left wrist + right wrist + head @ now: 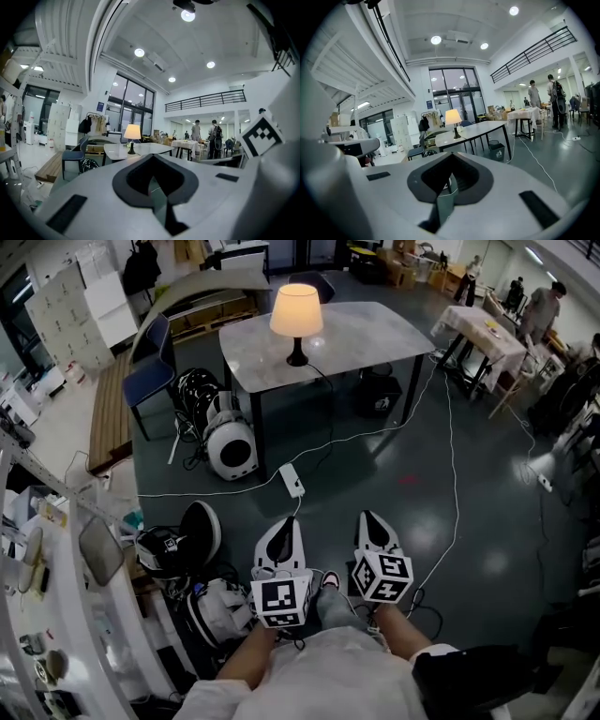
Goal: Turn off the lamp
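Note:
The lamp (296, 315), with a cream shade lit up and a black base, stands on a grey table (375, 334) far ahead of me. Its cord runs off the table to a white power strip (292, 480) on the dark floor. My left gripper (284, 523) and right gripper (371, 518) are held side by side low in the head view, well short of the table, both shut and holding nothing. The lamp (132, 132) shows small beyond the shut left gripper (151, 160). In the right gripper view the lamp (453, 117) is seen past the shut right gripper (449, 158).
A blue chair (150, 371) stands left of the table, with a white round machine (230, 448) and coiled cables beside it. Helmets and bags (173, 545) lie on the floor at my left, next to shelving. White cables (455, 474) cross the floor. People stand at a far table (478, 334).

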Action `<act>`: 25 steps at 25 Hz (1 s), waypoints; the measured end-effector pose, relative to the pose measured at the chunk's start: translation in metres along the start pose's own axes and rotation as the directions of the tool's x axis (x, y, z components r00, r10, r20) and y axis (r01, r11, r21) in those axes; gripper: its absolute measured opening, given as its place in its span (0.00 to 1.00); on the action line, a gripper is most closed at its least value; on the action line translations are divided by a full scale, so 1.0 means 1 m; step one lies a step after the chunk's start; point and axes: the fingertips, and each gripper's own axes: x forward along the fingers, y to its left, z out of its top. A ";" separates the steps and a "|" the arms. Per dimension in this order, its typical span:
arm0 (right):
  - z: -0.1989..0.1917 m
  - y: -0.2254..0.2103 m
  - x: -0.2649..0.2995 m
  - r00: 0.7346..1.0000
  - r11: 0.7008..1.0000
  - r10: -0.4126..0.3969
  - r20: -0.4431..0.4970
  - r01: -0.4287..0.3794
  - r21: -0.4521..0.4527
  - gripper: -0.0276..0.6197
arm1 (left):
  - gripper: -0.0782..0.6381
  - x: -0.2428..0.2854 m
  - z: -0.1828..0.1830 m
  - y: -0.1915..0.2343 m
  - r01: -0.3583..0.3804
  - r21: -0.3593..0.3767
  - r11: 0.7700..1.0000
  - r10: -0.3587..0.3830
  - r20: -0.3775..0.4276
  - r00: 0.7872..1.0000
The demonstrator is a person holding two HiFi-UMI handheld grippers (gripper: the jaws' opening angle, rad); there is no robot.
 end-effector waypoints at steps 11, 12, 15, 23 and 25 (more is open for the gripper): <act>0.028 -0.076 0.090 0.998 1.000 -0.008 -0.060 0.009 0.005 0.04 | 0.11 0.124 0.000 -0.016 -0.021 -0.017 1.000 0.020 -0.050 0.999; 0.030 -0.084 0.099 0.998 1.000 -0.009 -0.066 0.009 0.007 0.04 | 0.11 0.136 -0.001 -0.017 -0.023 -0.019 1.000 0.022 -0.055 0.998; 0.035 -0.106 0.123 0.996 1.000 -0.005 -0.087 0.007 0.013 0.04 | 0.11 0.168 -0.003 -0.024 -0.025 -0.020 0.999 0.023 -0.071 0.997; 0.049 -0.153 0.172 0.992 0.999 0.027 -0.121 -0.021 0.050 0.04 | 0.11 0.232 -0.001 -0.037 -0.046 0.010 0.999 0.047 -0.106 0.993; 0.053 -0.162 0.179 0.992 0.998 0.028 -0.123 -0.021 0.057 0.04 | 0.11 0.241 -0.001 -0.038 -0.058 0.015 0.998 0.060 -0.113 0.992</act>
